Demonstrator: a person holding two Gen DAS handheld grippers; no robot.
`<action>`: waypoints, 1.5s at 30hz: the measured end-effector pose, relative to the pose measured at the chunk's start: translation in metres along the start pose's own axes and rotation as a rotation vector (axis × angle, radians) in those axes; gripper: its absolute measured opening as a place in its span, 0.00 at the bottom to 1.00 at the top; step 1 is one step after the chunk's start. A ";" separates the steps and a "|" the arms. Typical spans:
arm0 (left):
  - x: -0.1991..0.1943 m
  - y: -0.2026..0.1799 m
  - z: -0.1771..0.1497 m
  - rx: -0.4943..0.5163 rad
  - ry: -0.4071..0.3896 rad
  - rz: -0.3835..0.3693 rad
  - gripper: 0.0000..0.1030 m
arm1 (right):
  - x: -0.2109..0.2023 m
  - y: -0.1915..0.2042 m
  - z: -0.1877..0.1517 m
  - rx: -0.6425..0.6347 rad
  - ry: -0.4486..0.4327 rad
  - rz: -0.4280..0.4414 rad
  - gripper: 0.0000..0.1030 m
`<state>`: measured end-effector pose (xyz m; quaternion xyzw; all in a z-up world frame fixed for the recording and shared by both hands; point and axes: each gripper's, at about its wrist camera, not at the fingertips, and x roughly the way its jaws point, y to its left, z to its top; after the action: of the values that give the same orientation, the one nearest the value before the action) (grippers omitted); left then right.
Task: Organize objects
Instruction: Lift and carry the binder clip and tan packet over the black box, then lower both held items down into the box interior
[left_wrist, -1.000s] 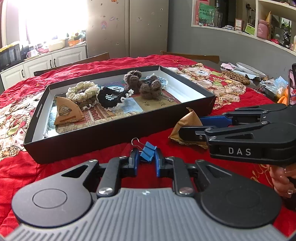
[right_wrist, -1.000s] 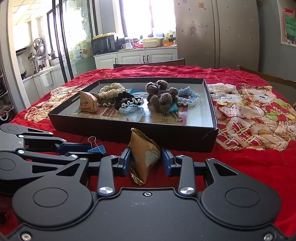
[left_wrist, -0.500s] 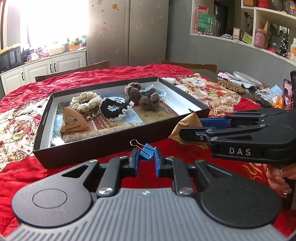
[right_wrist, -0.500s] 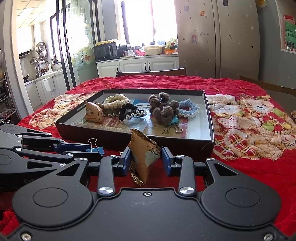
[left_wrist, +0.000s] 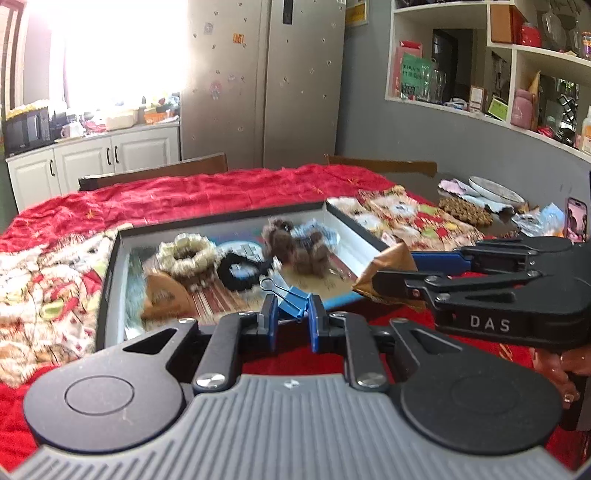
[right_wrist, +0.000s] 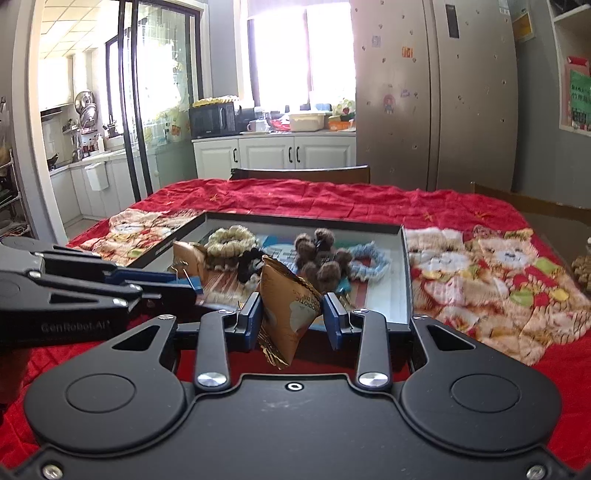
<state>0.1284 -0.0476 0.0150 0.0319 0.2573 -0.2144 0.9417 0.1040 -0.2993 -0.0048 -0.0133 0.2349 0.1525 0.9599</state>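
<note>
My left gripper (left_wrist: 291, 317) is shut on a blue binder clip (left_wrist: 291, 301) and holds it in the air at the near edge of the black box (left_wrist: 110, 258). My right gripper (right_wrist: 293, 317) is shut on a brown triangular snack packet (right_wrist: 288, 306), also lifted near the box's front wall. The right gripper shows in the left wrist view (left_wrist: 391, 275) with the packet (left_wrist: 388, 266). The left gripper shows in the right wrist view (right_wrist: 184, 286). The box (right_wrist: 406, 266) holds hair scrunchies (right_wrist: 231, 240), a brown pom-pom tie (right_wrist: 321, 258) and another brown packet (right_wrist: 188, 258).
A red cloth (right_wrist: 332, 199) covers the table, with a bear-print cloth (right_wrist: 498, 273) to the right of the box. Plates, a phone (left_wrist: 576, 225) and wrappers lie at the far right. Chair backs (right_wrist: 299, 173) stand behind the table.
Both grippers have risen and moved forward toward the box with their objects; the clip and packet now hang over the box's near wall. Jaws stay shut.
</note>
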 end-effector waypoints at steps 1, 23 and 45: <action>0.001 0.001 0.003 0.000 -0.003 0.004 0.19 | 0.000 -0.001 0.003 -0.001 -0.004 -0.004 0.33; 0.054 0.017 0.062 -0.057 -0.019 0.050 0.19 | 0.049 -0.039 0.066 0.035 -0.043 -0.123 0.33; 0.126 0.037 0.062 -0.124 0.042 0.111 0.19 | 0.135 -0.070 0.053 0.102 0.036 -0.156 0.33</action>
<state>0.2710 -0.0737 0.0038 -0.0076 0.2873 -0.1449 0.9468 0.2622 -0.3227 -0.0226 0.0145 0.2580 0.0647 0.9639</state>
